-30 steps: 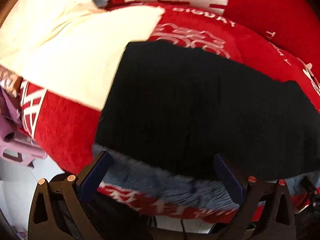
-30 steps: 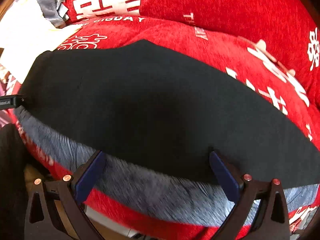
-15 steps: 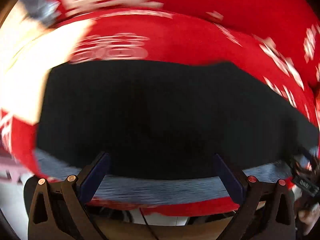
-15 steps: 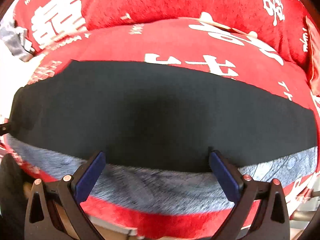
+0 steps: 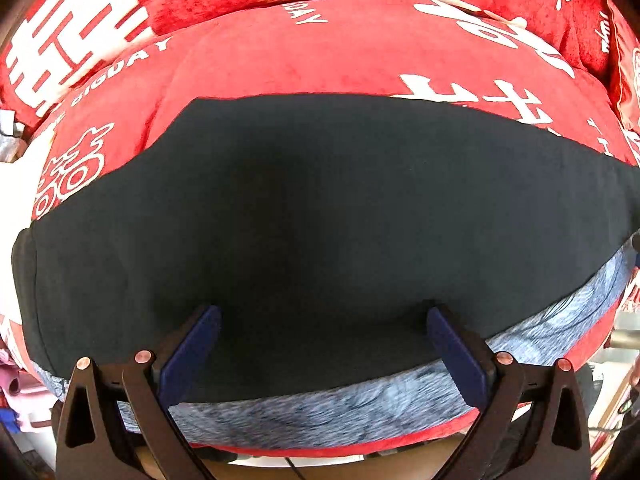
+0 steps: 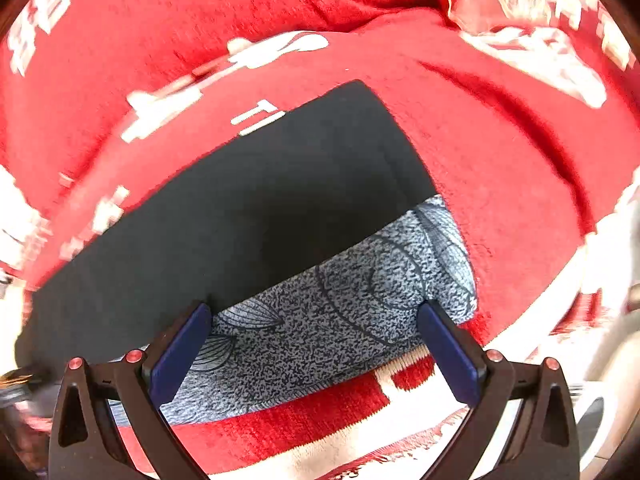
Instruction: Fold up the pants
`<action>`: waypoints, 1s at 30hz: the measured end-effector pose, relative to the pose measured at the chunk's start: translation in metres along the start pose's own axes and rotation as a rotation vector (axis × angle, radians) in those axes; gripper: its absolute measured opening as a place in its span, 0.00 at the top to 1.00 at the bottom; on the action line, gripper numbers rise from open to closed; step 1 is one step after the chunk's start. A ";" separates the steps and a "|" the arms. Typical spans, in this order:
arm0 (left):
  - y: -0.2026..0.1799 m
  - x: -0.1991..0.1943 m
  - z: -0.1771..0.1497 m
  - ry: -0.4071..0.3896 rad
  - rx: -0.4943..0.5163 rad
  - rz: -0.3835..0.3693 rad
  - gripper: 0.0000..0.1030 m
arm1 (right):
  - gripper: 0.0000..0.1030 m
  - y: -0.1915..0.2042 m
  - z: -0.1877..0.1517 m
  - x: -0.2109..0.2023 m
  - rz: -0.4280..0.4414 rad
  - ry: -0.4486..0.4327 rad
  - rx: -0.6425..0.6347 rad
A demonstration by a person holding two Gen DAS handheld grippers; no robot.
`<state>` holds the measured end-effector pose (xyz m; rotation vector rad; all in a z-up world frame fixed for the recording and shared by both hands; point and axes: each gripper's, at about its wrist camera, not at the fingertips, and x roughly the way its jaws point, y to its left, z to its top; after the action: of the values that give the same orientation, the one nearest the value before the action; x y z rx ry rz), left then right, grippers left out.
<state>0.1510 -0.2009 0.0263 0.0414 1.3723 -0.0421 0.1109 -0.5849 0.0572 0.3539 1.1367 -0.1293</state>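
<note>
While both sets of jaws stood spread wide and held nothing, we noted the black pants [image 5: 320, 216] lying flat lengthwise on a grey patterned cloth [image 6: 320, 320] over the red cushion [image 5: 360, 52]. We judged the step to be positioning between folds: left gripper [image 5: 322, 344] over mid-length, right gripper [image 6: 314, 340] near the end. The next move likely called for pinching that end and carrying it across.
</note>
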 end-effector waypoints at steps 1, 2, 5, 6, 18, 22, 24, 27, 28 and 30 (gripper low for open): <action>0.000 -0.003 -0.003 -0.001 0.002 0.005 0.00 | 0.00 0.005 -0.002 -0.002 -0.022 0.003 -0.010; -0.007 -0.005 -0.002 -0.007 0.009 0.006 0.00 | 0.00 0.010 -0.004 -0.005 -0.057 -0.006 0.004; -0.024 -0.004 0.012 -0.031 0.047 0.025 0.00 | 0.00 0.037 -0.001 -0.024 -0.001 -0.092 -0.063; -0.029 -0.005 0.014 -0.041 0.045 0.036 0.00 | 0.00 0.047 0.004 -0.027 -0.001 -0.106 -0.092; -0.063 0.005 0.042 -0.048 0.014 0.012 0.00 | 0.00 0.066 0.063 0.036 -0.146 -0.047 -0.268; -0.062 0.006 0.044 -0.057 0.011 0.014 0.00 | 0.00 0.044 0.058 0.013 -0.116 -0.059 -0.199; -0.063 0.005 0.045 -0.063 0.010 0.020 0.00 | 0.00 0.038 0.039 -0.006 -0.127 -0.091 -0.212; -0.068 0.002 0.042 -0.071 0.015 0.022 0.00 | 0.00 0.018 0.000 -0.031 -0.063 -0.120 -0.159; -0.072 0.001 0.041 -0.072 0.019 0.020 0.00 | 0.00 0.013 -0.008 -0.034 -0.054 -0.121 -0.141; -0.084 -0.002 0.039 -0.066 0.033 0.004 0.00 | 0.00 -0.005 -0.034 -0.036 -0.022 -0.123 -0.083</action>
<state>0.1840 -0.2864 0.0353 0.0697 1.3053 -0.0628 0.0650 -0.5807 0.0758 0.2565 1.0211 -0.1217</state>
